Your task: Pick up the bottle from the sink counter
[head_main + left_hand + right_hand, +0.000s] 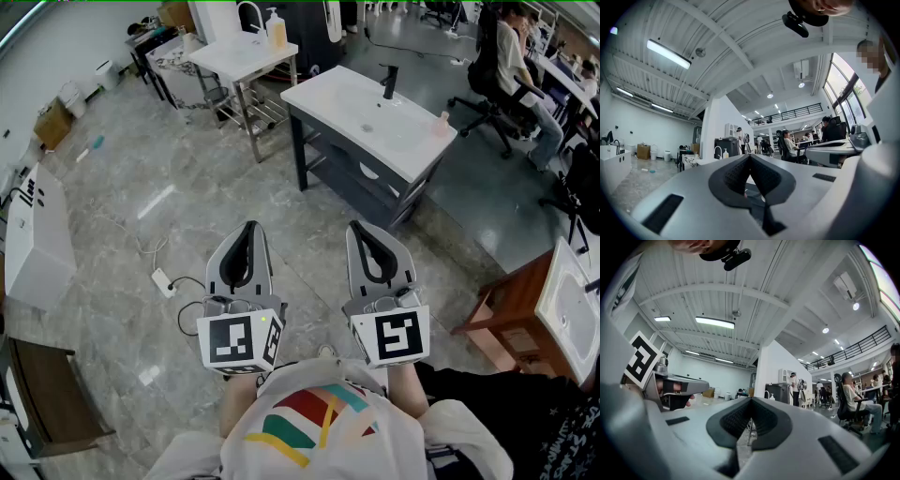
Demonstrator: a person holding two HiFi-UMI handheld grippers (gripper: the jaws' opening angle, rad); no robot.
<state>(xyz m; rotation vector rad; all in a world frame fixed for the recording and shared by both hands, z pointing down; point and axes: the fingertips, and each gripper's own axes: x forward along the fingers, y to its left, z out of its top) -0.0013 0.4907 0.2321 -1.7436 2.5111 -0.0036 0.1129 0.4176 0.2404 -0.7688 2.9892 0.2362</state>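
A small pale pink bottle point(441, 125) stands at the right end of a white sink counter point(328, 94) with a black tap point(389, 80), far ahead of me. An orange pump bottle point(276, 30) stands on a second white sink table point(234, 58) further back; it also shows as a pump bottle point(725, 153) in the left gripper view and as a pump bottle point(771, 397) in the right gripper view. My left gripper point(247, 228) and right gripper point(361, 228) are held side by side near my chest over the floor. Both are shut with nothing in them.
A person sits in an office chair point(487, 89) at the back right. A wooden stand with a basin point(553, 309) is at the right. A power strip and cable point(163, 281) lie on the marble floor to the left, near a white cabinet point(37, 244).
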